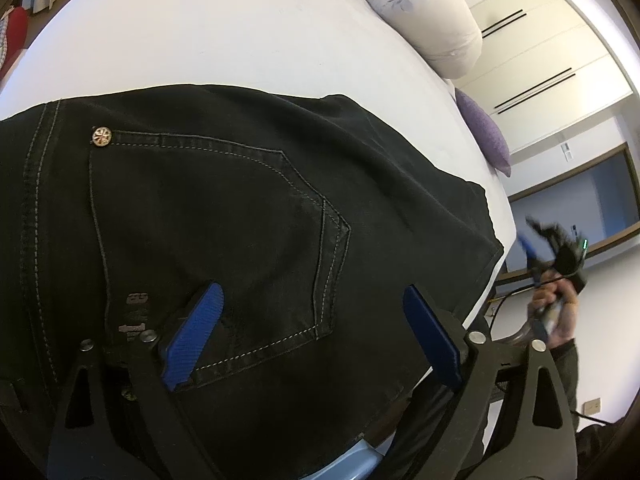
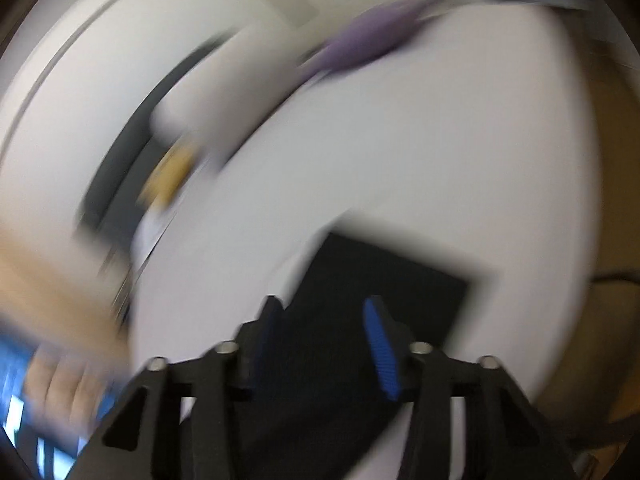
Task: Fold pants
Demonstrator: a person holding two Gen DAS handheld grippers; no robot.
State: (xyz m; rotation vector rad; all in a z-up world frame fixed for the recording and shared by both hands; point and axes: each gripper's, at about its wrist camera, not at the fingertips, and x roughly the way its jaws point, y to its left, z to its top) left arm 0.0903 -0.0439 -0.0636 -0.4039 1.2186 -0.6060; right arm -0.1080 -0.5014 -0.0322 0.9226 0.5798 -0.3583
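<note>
Black jeans (image 1: pixel 224 216) folded flat on a white bed (image 1: pixel 240 40), back pocket (image 1: pixel 208 240) facing up, near the bed's edge. Left gripper (image 1: pixel 316 320) poised just above the pocket, blue pads spread wide and grasping nothing. Right gripper (image 2: pixel 320 332) raised above the jeans in a heavily blurred view, jaws parted and empty; grey pillow (image 1: pixel 432 20) and purple cushion (image 1: pixel 484 132) farther along the bed's edge.

My left hand-held gripper (image 1: pixel 314 330) has black triangular-cutout arms, silver screws and ribbed blue pads (image 1: pixel 192 336); my sleeve (image 1: pixel 570 364) is dark.
</note>
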